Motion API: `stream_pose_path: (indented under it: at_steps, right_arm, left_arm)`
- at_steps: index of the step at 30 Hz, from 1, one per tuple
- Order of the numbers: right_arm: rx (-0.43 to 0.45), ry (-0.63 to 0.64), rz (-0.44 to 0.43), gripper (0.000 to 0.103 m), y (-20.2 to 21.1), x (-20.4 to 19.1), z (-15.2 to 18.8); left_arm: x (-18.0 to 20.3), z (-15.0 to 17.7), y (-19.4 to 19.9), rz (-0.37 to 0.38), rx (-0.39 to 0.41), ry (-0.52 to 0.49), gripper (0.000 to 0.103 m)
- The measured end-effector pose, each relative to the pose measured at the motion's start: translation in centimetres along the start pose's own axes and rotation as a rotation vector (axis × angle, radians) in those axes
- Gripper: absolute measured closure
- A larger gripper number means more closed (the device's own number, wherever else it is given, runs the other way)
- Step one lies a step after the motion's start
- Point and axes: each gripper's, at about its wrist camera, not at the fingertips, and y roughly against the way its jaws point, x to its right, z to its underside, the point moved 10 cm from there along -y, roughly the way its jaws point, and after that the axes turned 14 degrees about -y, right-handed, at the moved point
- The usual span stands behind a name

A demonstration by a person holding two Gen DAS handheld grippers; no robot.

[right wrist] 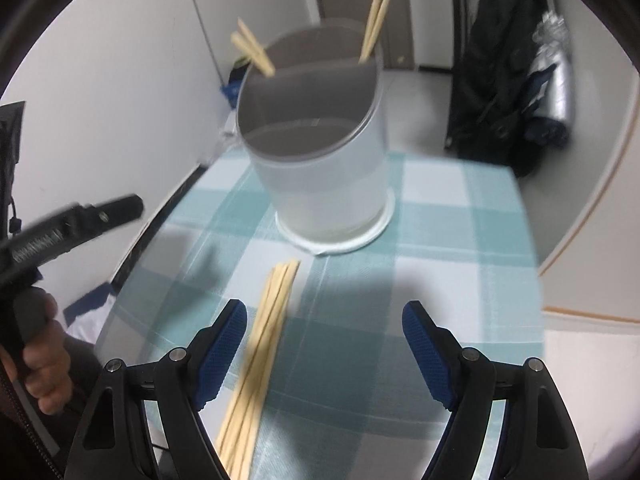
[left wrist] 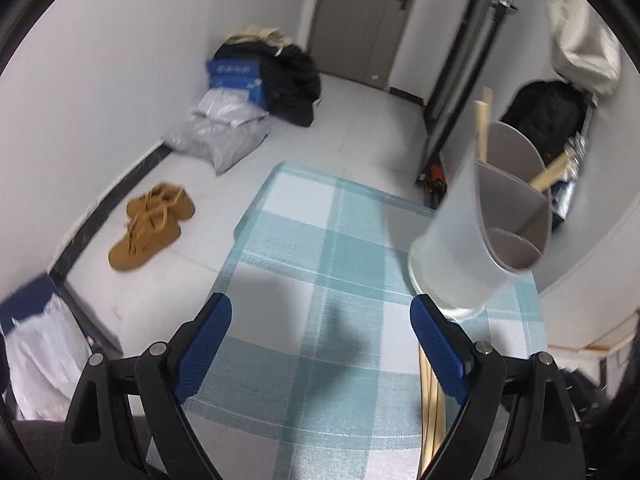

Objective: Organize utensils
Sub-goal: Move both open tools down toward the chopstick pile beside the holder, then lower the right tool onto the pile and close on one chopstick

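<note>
Chopsticks (right wrist: pixel 256 344) lie loose before the holder (right wrist: pixel 320 160), probably awaiting sorting; your left gripper (left wrist: pixel 320 344) and right gripper (right wrist: pixel 324 348) gape wide, empty.

walls (left wrist: pixel 100 92): white | floor (left wrist: pixel 352 120): pale tile | door (left wrist: pixel 360 20): grey

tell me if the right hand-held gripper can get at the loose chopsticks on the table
Probably yes. The right hand-held gripper is open, and the chopsticks lie bare on the cloth by its left finger, short of the holder.
</note>
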Motion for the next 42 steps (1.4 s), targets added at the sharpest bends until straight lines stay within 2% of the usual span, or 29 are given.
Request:
stream_pose_path:
  at_steps: [3,5,7,11,19,21,22,23,26,35,42]
  right_arm:
    - [-0.054,-0.040,0.021,0.037,-2.2,0.4,-0.3]
    - [-0.107,-0.074,0.050,0.056,-3.7,0.9,-0.2]
    - [-0.130,-0.097,0.038,0.066,-4.5,0.8,-0.2]
    - [-0.126,-0.055,0.036,0.067,-5.0,-0.6,-0.4]
    - [-0.143,0.004,0.089,0.067,-6.7,-1.8,0.0]
    - [-0.135,0.030,0.111,0.070,-6.7,-1.9,0.1]
    - [-0.135,0.039,0.110,0.077,-6.8,-2.0,0.2]
    - [-0.141,0.034,0.093,0.084,-6.8,-2.2,0.3]
    - [-0.154,-0.003,0.068,0.090,-6.6,-2.0,0.4]
    - [-0.126,-0.074,0.032,0.091,-4.4,-1.3,-0.4]
    - [-0.119,-0.137,0.063,0.091,-3.1,1.6,-1.1]
  left_arm:
    - [-0.8,-0.4,0.0,-0.017,-0.005,0.015,0.015]
    - [-0.8,-0.7,0.1,-0.040,0.012,-0.003,0.015]
    - [-0.9,-1.0,0.1,-0.056,0.024,-0.014,0.015]
    - [-1.0,-1.1,0.0,-0.043,0.016,-0.014,0.015]
    - [-2.1,-0.9,-0.7,-0.020,-0.022,0.032,0.015]
    - [-2.3,-0.8,-0.8,-0.018,-0.027,0.041,0.015]
    - [-2.4,-0.8,-0.8,-0.014,-0.030,0.046,0.015]
    - [-2.4,-0.8,-0.8,-0.009,-0.033,0.052,0.015]
    - [-2.4,-0.7,-0.8,-0.002,-0.040,0.061,0.015]
    - [-2.1,-0.5,-0.8,0.013,-0.051,0.069,0.015]
    - [-2.1,-0.2,-0.8,0.021,-0.059,0.078,0.015]
